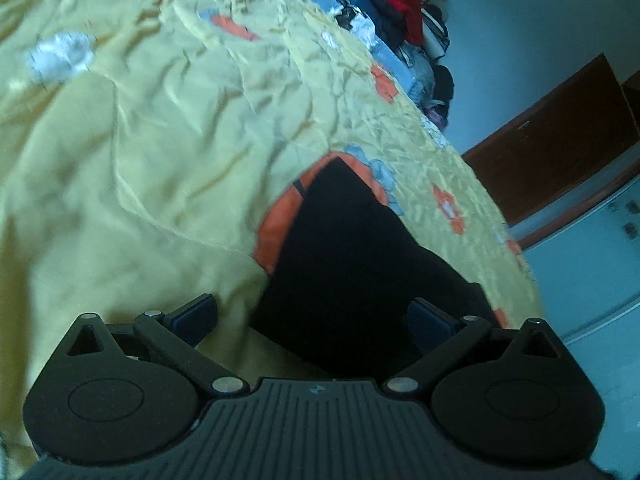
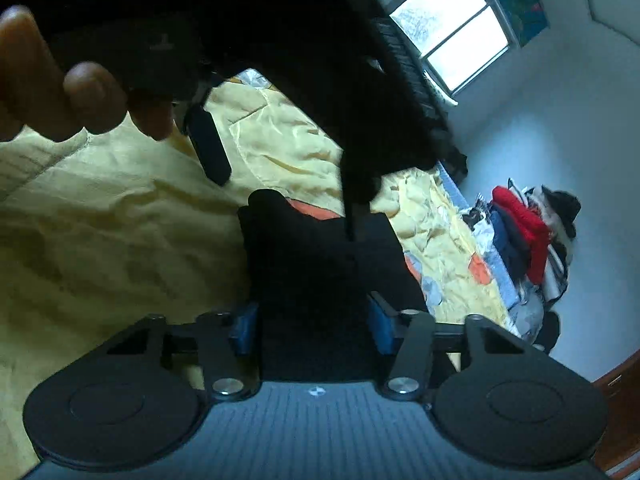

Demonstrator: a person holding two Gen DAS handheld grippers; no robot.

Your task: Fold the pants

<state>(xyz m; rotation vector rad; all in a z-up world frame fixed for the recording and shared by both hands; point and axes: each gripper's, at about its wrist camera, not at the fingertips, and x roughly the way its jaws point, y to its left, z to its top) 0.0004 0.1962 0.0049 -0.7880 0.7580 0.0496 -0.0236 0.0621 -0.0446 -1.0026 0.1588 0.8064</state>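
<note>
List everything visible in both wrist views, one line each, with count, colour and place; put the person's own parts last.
pants: one pair, black, lying on the bed, between both grippers' fingers
bedsheet: one, yellow with orange, blue and white flower prints, wrinkled, covering the bed
clothes pile: one heap, red, navy, black and white, by the wall past the bed's far edge
window: one, bright, in the wall; a colourful curtain beside it
wooden furniture: brown, against the wall at the right
left gripper: black with blue pads, wide open over the pants edge
right gripper: black with blue pads, straddling the pants; contact unclear
hand: one, fingers curled round a black device, top left of the right wrist view
</note>
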